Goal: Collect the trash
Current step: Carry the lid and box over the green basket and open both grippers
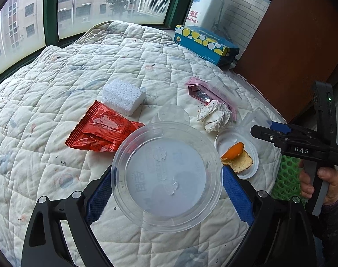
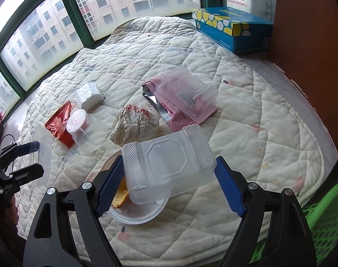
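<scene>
My left gripper (image 1: pixel 166 189) is shut on a clear round plastic lid (image 1: pixel 166 175) held above the quilted table cover; the lid also shows edge-on in the right wrist view (image 2: pixel 44 153). My right gripper (image 2: pixel 166 184) is shut on a clear plastic clamshell box (image 2: pixel 169 166), above a white dish (image 2: pixel 137 213) that holds a piece of cake (image 1: pixel 239 161). On the cover lie a red wrapper (image 1: pixel 102 129), a crumpled paper ball (image 2: pixel 135 124), a clear cup (image 2: pixel 82 126), a pink foil pouch (image 2: pixel 169 109) with a second clamshell (image 2: pixel 186 93) on it, and a white sponge (image 1: pixel 124 96).
A blue tissue box (image 2: pixel 233 26) stands at the back right by a brown panel (image 1: pixel 291 44). A green mesh basket (image 2: pixel 324 220) sits low at the right, beyond the table's edge. Windows run along the back and left.
</scene>
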`<state>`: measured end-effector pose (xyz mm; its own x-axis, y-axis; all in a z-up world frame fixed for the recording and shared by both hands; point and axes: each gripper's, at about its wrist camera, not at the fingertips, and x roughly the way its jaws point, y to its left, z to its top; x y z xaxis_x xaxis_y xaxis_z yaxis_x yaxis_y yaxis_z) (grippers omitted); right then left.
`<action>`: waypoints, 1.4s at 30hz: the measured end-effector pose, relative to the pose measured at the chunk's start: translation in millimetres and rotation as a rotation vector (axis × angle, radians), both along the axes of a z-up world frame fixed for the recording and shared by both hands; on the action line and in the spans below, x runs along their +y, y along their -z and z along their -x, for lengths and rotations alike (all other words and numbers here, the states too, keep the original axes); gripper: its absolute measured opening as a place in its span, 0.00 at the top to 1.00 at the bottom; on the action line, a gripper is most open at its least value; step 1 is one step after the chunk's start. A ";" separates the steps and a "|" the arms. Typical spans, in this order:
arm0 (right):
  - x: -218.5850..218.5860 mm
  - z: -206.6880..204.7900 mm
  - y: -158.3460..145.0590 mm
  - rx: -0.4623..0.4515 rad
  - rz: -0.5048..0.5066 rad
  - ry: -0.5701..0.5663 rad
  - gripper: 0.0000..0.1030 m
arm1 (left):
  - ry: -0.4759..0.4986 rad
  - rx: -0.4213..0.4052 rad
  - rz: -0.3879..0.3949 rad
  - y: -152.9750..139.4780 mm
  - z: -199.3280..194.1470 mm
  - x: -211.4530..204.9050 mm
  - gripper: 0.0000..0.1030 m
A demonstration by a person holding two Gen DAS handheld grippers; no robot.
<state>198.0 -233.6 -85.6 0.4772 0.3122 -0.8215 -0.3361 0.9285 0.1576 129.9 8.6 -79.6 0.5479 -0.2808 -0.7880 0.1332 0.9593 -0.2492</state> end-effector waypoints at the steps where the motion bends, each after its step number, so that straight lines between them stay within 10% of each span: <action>1: -2.4 3.9 -4.8 -0.009 -0.008 0.006 0.22 | 0.003 -0.007 -0.002 -2.9 1.3 -1.6 0.13; 13: -61.3 69.6 -50.8 -0.096 -0.058 0.152 0.22 | 0.098 -0.078 0.012 -40.3 14.6 -47.3 0.13; 42: -219.4 173.6 -53.7 -0.109 -0.015 0.518 0.14 | 0.444 -0.118 -0.008 -82.9 16.8 -233.7 0.13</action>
<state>24.4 -453.0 -31.8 0.6545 0.0246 -0.7557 0.1508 0.9751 0.1623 113.1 -225.1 3.2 0.4623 -0.5029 -0.7303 0.5586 0.8048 -0.2006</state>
